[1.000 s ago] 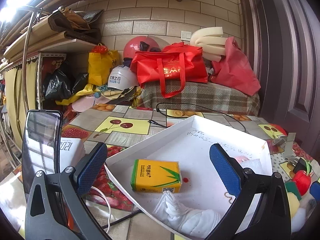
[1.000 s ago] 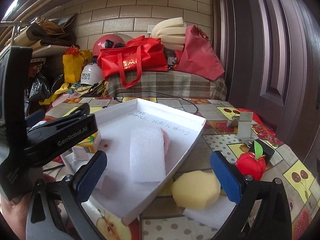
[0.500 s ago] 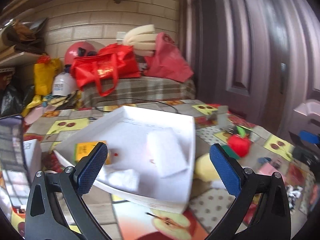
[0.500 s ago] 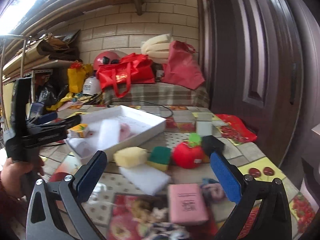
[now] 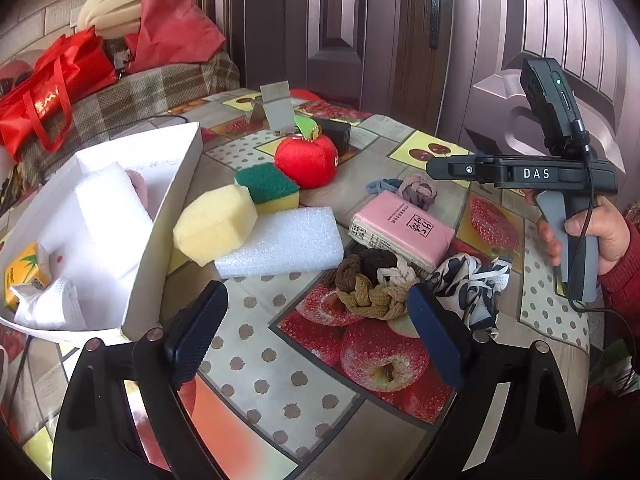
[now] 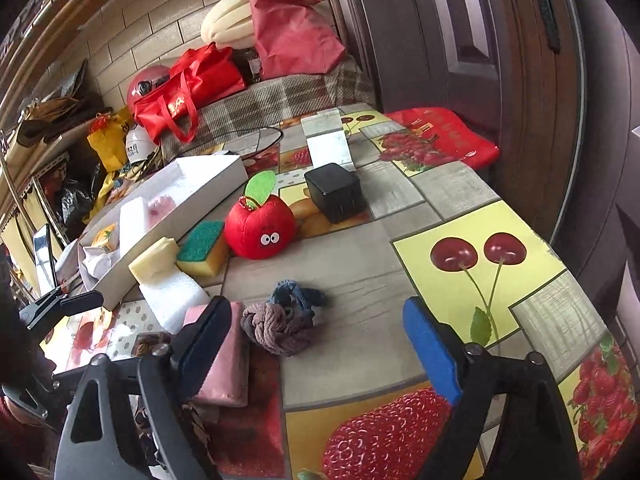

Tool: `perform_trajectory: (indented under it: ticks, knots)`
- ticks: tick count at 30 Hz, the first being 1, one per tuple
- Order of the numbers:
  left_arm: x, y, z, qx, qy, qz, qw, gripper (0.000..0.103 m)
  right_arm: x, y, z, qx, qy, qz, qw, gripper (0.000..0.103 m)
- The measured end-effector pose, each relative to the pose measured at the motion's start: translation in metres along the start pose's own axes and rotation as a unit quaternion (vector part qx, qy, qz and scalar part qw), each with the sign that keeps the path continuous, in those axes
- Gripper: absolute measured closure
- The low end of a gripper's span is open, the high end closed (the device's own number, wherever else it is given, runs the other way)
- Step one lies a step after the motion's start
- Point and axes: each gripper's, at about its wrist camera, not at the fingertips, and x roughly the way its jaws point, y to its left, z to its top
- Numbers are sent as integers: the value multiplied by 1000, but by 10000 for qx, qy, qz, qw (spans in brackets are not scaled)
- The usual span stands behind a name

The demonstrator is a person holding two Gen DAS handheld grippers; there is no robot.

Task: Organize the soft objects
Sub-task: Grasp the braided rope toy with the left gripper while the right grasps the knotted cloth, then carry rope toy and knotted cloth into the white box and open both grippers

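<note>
A white tray point(image 5: 168, 200) at the left holds a white foam block point(image 5: 108, 216), a yellow tissue pack point(image 5: 24, 276) and a white cloth point(image 5: 52, 308). On the table lie a yellow sponge point(image 5: 214, 224), a green-topped sponge point(image 5: 268, 186), a white foam slab point(image 5: 280, 244), a red plush apple point(image 5: 306, 156), a pink tissue pack point(image 5: 402, 226), braided brown scrunchies point(image 5: 368, 284) and a black-and-white cloth point(image 5: 468, 276). My left gripper point(image 5: 316, 336) is open and empty, just short of the scrunchies. My right gripper point(image 6: 316, 336) is open and empty, near a mauve knotted scrunchie point(image 6: 280, 328) and a blue one point(image 6: 296, 294).
A black box point(image 6: 334, 192) and a metal stand point(image 6: 328, 142) sit behind the apple. A red cushion point(image 6: 444, 136) lies at the table's far right edge by the dark door point(image 5: 360, 20). Red bags point(image 6: 192, 84) and helmets are piled at the back.
Both grippers have swung right, away from the tray, and lowered toward the loose items on the table. Both stay open and empty.
</note>
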Motion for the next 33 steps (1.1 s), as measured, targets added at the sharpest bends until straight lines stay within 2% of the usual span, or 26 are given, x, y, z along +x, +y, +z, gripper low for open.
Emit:
perform_trajectory:
  ticks: [2, 4, 9, 12, 14, 15, 16, 17, 20, 23, 26, 30, 33]
  knots:
    - [9, -4, 0, 72, 206, -140, 9997, 24, 4, -2, 0, -35, 147, 79, 9999, 26]
    - [18, -9, 1, 160, 401, -225, 9988, 24, 11, 1, 0, -143, 304, 161, 9993, 34]
    - [38, -17, 8, 252, 696, -314, 9968, 28, 31, 8, 5, -276, 549, 96, 9981, 34]
    - [50, -23, 12, 345, 858, -339, 9951, 28, 47, 2, 8, -87, 795, 306, 9963, 34]
    - [53, -26, 15, 392, 861, -353, 9949, 28, 51, 6, 9, -169, 810, 295, 9961, 34]
    - [54, -27, 16, 408, 860, -352, 9948, 30, 52, 9, 9, -236, 810, 268, 9961, 37]
    - [54, -27, 15, 420, 845, -358, 9949, 35, 52, 11, 8, -296, 819, 251, 9959, 45]
    - [51, -27, 15, 422, 779, -380, 9953, 55, 52, 13, 8, -352, 842, 288, 9954, 67]
    - [46, -23, 14, 310, 691, -393, 9964, 66, 52, 10, 8, -291, 816, 316, 9957, 74]
    - [33, -19, 12, 201, 462, -356, 9981, 66, 45, -2, 10, 38, 599, 309, 9977, 77]
    - [19, -17, 9, 117, 152, -155, 9997, 66, 29, -13, 10, 336, 221, 238, 9989, 77]
    - [-1, -13, 7, -50, -343, 378, 9987, 66, -3, -16, 8, 428, -589, 122, 9973, 77]
    - [-17, -9, 4, -166, -730, 561, 9956, 66, -19, -12, 8, 380, -1028, -71, 9940, 77]
